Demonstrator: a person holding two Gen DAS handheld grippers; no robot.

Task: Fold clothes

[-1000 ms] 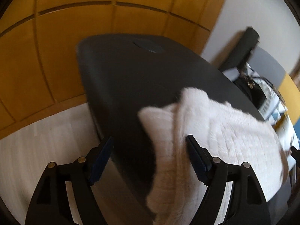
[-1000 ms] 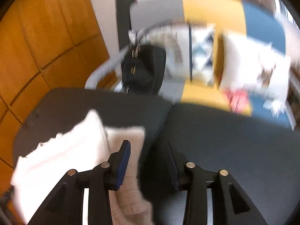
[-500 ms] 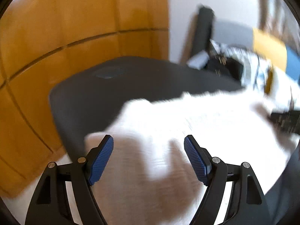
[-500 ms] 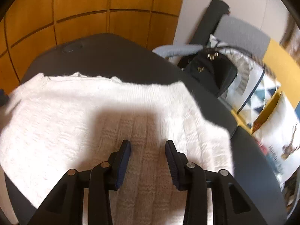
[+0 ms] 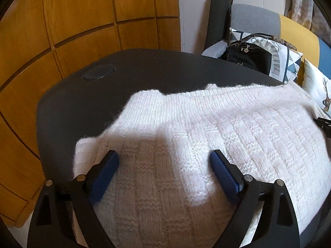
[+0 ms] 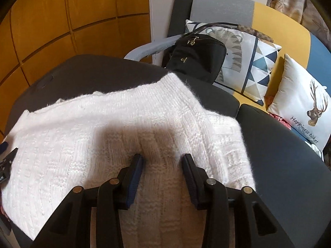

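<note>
White knit sweater [image 5: 217, 136]: lies spread flat on the black table [image 5: 144, 72].
Left gripper [image 5: 164, 166]: spread wide over the sweater's left side, its jaws just opened more, pinching nothing.
Right gripper [image 6: 163, 166]: half spread over the sweater's right side, wool between the blue pads [image 6: 135, 173], not squeezed.
Black handbag [image 6: 198, 57]: sits on the sofa behind.

The white knitted sweater [image 5: 217, 136] lies spread flat on the dark surface [image 5: 86, 103] — chunky, slightly fuzzy yarn in a raised block-and-rib pattern. One sleeve [image 6: 225, 144] is folded in along the side, lying beneath the body panel — its edge protrudes.
</note>
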